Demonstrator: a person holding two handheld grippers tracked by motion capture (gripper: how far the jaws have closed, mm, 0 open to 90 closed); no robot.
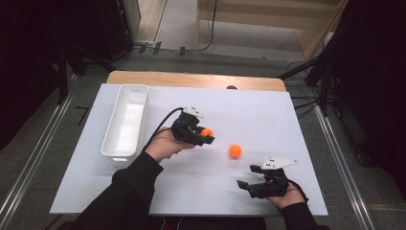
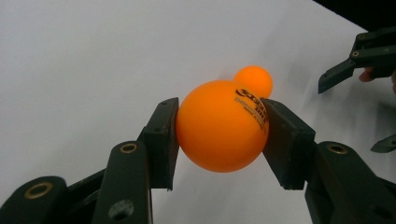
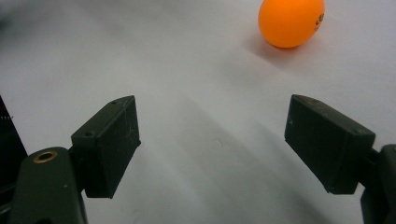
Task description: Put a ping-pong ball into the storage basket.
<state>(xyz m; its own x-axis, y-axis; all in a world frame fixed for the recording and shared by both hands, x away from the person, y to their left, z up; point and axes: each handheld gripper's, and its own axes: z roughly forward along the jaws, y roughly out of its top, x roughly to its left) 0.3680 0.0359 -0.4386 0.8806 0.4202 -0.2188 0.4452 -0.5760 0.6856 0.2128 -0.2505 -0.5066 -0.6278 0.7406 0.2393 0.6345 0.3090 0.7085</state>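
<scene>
- Fingers: left gripper (image 2: 219,133) clamped on a ball (image 2: 219,126), pads at its widest part, held above the table (image 1: 268,115); right gripper (image 3: 210,149) spread wide, empty
- Second ball (image 1: 234,151) lies loose on the table between the grippers; tray (image 1: 125,122) stands to the left
- Risk: smooth ball could squirt from the pads if grip shifts; loose ball may roll if nudged
- Unclear: ball's print too small to read; tray interior looks empty

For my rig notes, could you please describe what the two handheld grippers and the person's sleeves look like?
Both the left gripper and the right gripper are black, with two angular jaws ending in flat rectangular pads and brass-coloured pivot rivets. Each carries a grey three-cornered plate on top. A black cable trails from the left one. The person wears black long sleeves.
</scene>
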